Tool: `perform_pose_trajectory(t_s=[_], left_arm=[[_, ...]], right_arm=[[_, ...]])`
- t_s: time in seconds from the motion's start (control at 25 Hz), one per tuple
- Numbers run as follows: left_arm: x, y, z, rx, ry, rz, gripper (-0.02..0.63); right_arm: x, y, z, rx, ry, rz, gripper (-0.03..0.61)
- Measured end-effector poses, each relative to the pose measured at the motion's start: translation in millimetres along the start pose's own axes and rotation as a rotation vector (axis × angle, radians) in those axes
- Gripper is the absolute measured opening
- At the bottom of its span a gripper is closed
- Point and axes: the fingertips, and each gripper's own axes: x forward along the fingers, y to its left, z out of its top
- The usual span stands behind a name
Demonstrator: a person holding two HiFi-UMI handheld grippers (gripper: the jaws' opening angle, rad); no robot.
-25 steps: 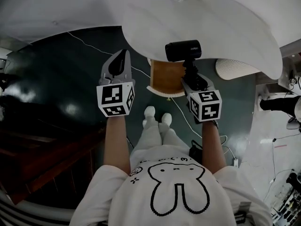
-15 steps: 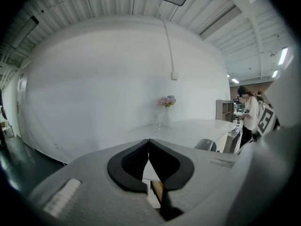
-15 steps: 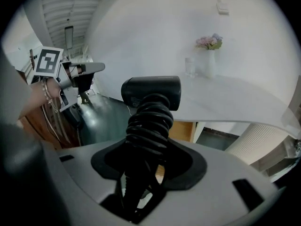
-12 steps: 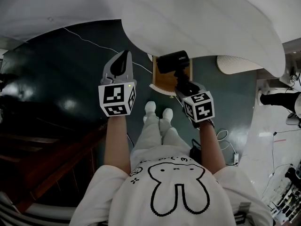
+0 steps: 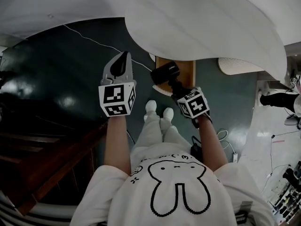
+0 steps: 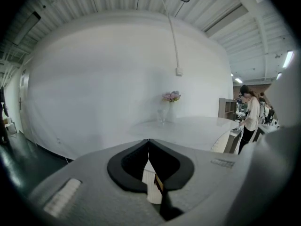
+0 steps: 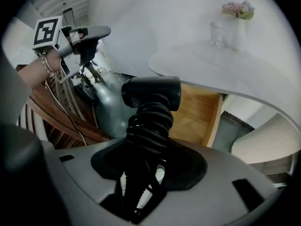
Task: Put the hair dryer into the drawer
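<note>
The black hair dryer [image 5: 164,73], its cord wound in thick coils round the handle, is in the air at the near left edge of the open drawer and is not yet inside it. The right gripper [image 5: 178,89] is clamped on that cord-wrapped handle, its jaws held fairly wide by the bulk of the coils. This grip leaves the barrel free at the far end, lying crosswise. It probably also keeps the loose cord bundled so it cannot trail or catch on the drawer front.

The light wooden drawer [image 5: 184,68] stands pulled out from under the white round worktop [image 5: 202,27]. The part of its floor seen from the right gripper view is bare wood with nothing lying on it. The far part is hidden under the worktop's rim.

The left gripper [image 5: 124,55] is held to the left of the drawer, apart from the dryer, with its jaws together and nothing between them. It seems to be keeping clear of the way in.

A clear vase of pale flowers [image 7: 239,13] stands far back on the worktop.
</note>
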Motion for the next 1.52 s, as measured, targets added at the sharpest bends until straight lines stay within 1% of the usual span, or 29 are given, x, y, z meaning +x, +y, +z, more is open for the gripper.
perform_pose_trajectory(t_s=[0.16,0.32,0.48,0.72,0.84,1.16,1.32,1.52], left_arm=[[5,5,-4,-0.001,0.014,0.005,0.014],[11,10,-6,-0.004,0.023,0.010,0.014],[14,15,-10,-0.005,0.036,0.012,0.014],[17,20,-12,-0.003,0.044,0.010,0.014],[17,21,-12,0.007,0.046,0.004,0.014],[14,36,-12,0.026,0.054,0.011,0.014],[13,39,-15,0.034,0.062,0.009,0.014],[11,43,-22,0.065,0.073,0.009,0.014]], right_arm=[[13,-2,-8,-0.005,0.058,0.022,0.213],[21,-14,-9,-0.024,0.095,0.007,0.213],[26,-29,-1,0.005,0.109,-0.019,0.215],[43,-54,3,0.058,0.163,-0.046,0.215],[51,-64,5,0.067,0.179,-0.082,0.215],[70,-92,13,0.045,0.246,-0.226,0.215],[78,-104,14,0.049,0.255,-0.255,0.215],[86,-114,20,0.008,0.275,-0.313,0.215]])
